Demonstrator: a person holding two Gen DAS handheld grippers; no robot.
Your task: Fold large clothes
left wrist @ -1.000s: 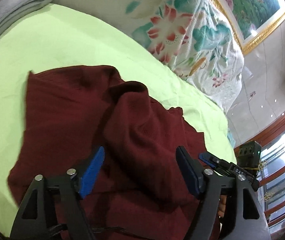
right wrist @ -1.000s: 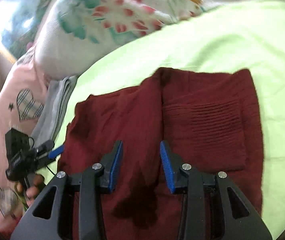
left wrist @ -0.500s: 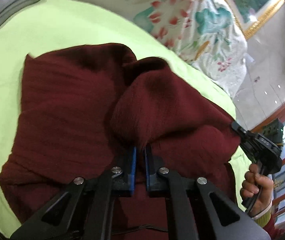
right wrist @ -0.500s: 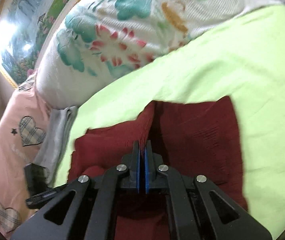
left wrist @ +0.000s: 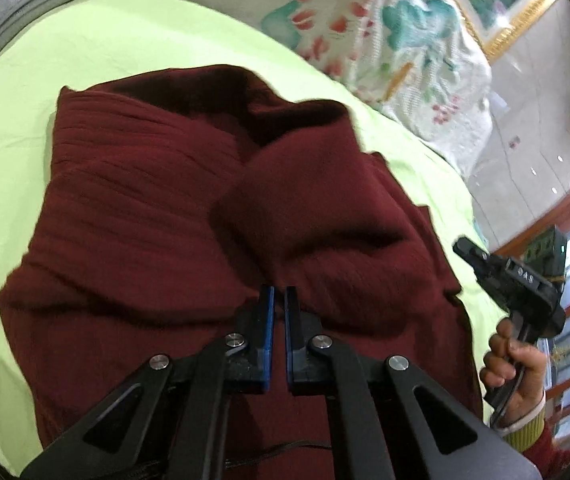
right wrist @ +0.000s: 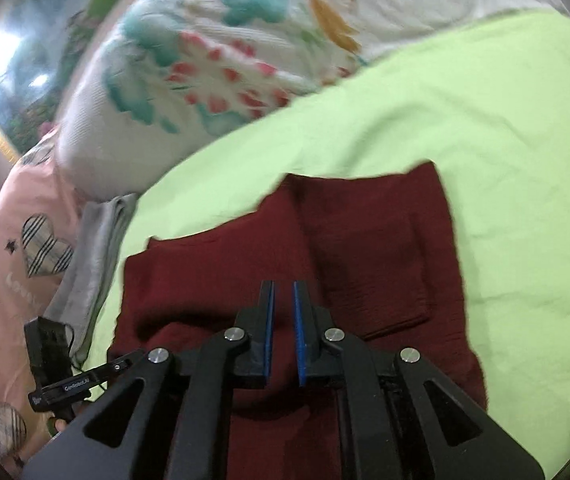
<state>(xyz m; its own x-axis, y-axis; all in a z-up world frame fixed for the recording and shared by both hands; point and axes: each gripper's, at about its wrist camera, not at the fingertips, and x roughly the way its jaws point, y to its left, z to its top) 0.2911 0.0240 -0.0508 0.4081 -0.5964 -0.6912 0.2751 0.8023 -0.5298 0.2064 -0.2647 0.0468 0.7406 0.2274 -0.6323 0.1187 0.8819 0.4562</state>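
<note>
Dark red knitted garment (left wrist: 173, 240), lying on the green sheet (left wrist: 133, 56) of a bed: partly folded, one ribbed panel already laid flat over the body, the near portion bunched and raised, so smoothing and a further fold appeared left to do. Left gripper (left wrist: 279, 300) had its fingers pinching a gathered edge of the knit; right gripper (right wrist: 283, 296) had been opening its fingers slightly, cloth apparently between them, contact unclear. Surroundings: floral quilt (right wrist: 213, 60), folded grey cloth (right wrist: 97, 248), pink heart-print pillow (right wrist: 13, 264), gilt-framed picture (left wrist: 517, 4).
</note>
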